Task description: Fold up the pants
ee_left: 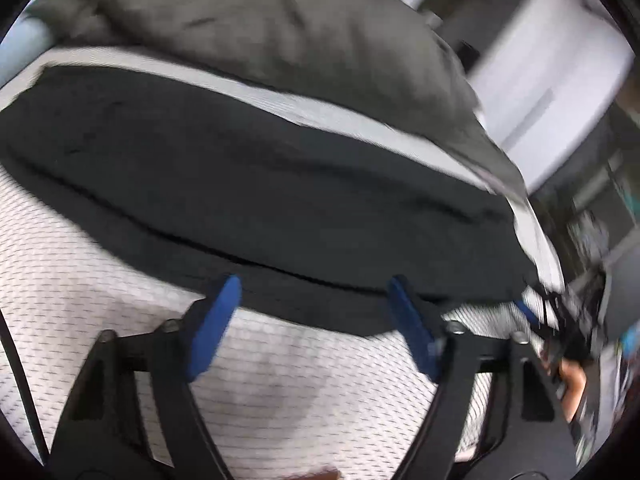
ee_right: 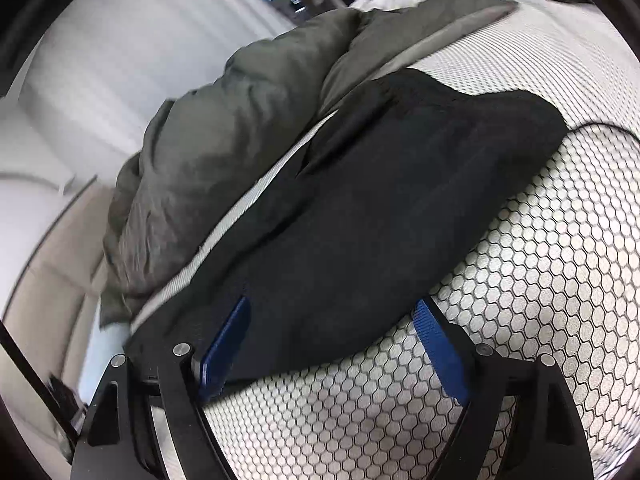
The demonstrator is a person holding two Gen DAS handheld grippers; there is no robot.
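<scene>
Black pants (ee_left: 256,184) lie as a long flat band across a white honeycomb-patterned mattress (ee_left: 280,384). My left gripper (ee_left: 315,282) hovers at their near edge, its blue pads (ee_left: 212,332) wide apart, nothing pinched. In the right wrist view the pants (ee_right: 380,208) run from lower left to upper right. My right gripper (ee_right: 332,304) is open over their near end. The cloth lies flat between its blue pads (ee_right: 440,356), and the left finger rests over the fabric. At the right of the left wrist view the other gripper's blue tip (ee_left: 528,312) and a hand (ee_left: 572,380) show, blurred.
A rumpled grey blanket (ee_left: 260,28) is heaped just behind the pants; in the right wrist view the blanket (ee_right: 224,152) sits at the bed's left side. White walls or cupboards (ee_right: 100,60) stand beyond. The mattress (ee_right: 540,280) stretches bare to the right.
</scene>
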